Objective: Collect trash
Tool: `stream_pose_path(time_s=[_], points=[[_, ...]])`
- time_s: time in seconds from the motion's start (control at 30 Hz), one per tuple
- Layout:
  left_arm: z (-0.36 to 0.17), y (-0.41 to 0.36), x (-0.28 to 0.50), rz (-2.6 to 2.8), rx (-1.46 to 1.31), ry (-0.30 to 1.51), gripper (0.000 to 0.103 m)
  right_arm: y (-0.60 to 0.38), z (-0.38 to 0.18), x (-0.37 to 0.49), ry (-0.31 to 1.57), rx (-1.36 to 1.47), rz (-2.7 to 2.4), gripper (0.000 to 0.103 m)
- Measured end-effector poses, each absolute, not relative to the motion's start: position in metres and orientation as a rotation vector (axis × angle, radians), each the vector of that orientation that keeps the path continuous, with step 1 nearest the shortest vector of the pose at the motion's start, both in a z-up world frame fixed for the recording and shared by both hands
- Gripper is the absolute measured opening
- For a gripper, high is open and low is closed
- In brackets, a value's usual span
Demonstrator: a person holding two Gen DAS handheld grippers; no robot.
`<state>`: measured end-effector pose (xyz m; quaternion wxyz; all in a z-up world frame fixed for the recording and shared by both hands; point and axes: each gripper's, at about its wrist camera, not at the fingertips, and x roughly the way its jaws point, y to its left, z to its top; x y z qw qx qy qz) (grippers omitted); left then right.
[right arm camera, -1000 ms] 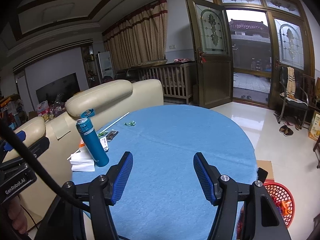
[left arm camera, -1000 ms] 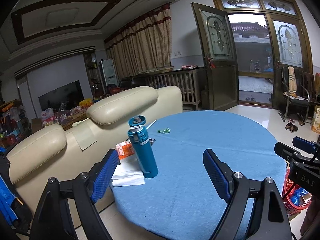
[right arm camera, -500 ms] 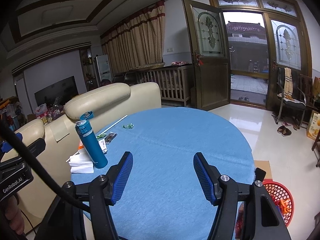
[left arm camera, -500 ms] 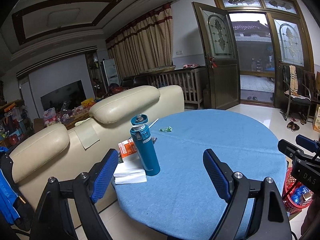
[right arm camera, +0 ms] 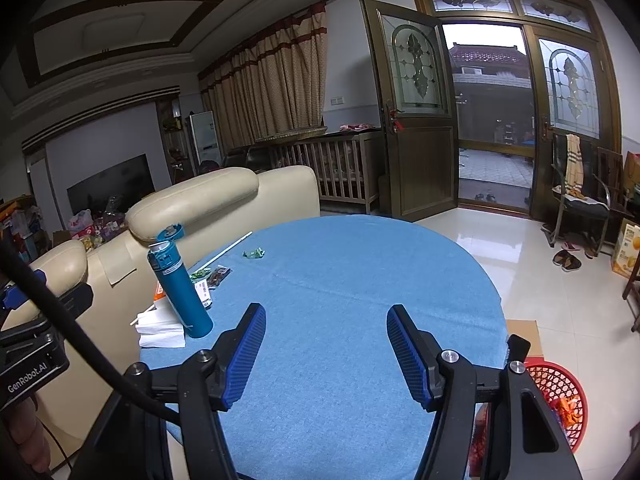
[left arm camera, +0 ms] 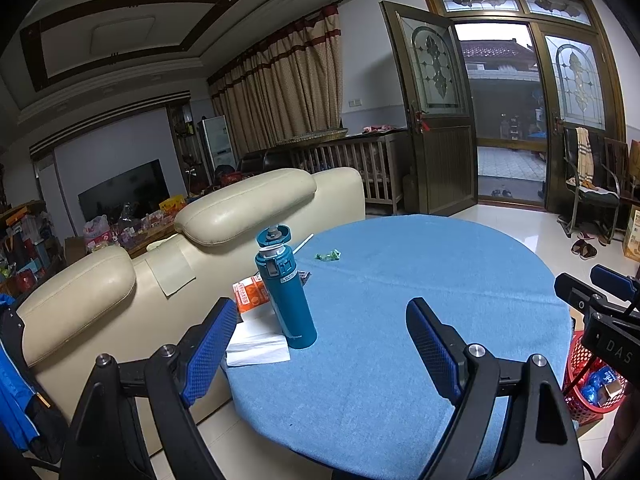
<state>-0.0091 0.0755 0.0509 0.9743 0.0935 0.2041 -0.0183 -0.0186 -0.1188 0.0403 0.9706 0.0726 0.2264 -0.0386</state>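
Note:
A round table with a blue cloth (left arm camera: 400, 300) (right arm camera: 340, 300) fills both views. A crumpled green wrapper (left arm camera: 327, 256) (right arm camera: 253, 253) lies at its far left. Beside a teal flask (left arm camera: 286, 298) (right arm camera: 180, 288) sit an orange carton (left arm camera: 250, 297), white tissues (left arm camera: 258, 342) (right arm camera: 160, 330), a white straw (right arm camera: 228, 250) and small dark wrappers (right arm camera: 214, 274). A red trash basket (right arm camera: 558, 396) (left arm camera: 588, 384) stands on the floor at the right. My left gripper (left arm camera: 320, 328) hangs open over the near table edge. My right gripper (right arm camera: 326, 334) is open too, nothing between its fingers.
A cream leather sofa (left arm camera: 160, 264) presses against the table's left side. A cardboard piece (right arm camera: 522, 338) lies by the basket. A chair (right arm camera: 580, 200), slippers (right arm camera: 566, 260) and an open door (right arm camera: 416, 120) lie beyond on the tiled floor.

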Motion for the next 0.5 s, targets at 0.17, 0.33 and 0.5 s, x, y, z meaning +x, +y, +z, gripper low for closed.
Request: stream_pose_path(time_s=[0.17, 0.33, 0.5], points=[[0.0502, 0.0762, -0.0091, -0.037, 0.184, 0.417, 0.087, -0.1186, 0.0394, -0.0189, 0.458, 0.144, -0.078, 0.067], [0.0490, 0.0768, -0.0085, -0.036, 0.183, 0.419, 0.087, -0.1179, 0.0390, -0.0185, 0.458, 0.143, -0.079, 0.067], [0.0477, 0.0784, -0.0070, -0.037, 0.179, 0.425, 0.087, -0.1179, 0.0384, -0.0185, 0.459, 0.140, -0.081, 0.067]])
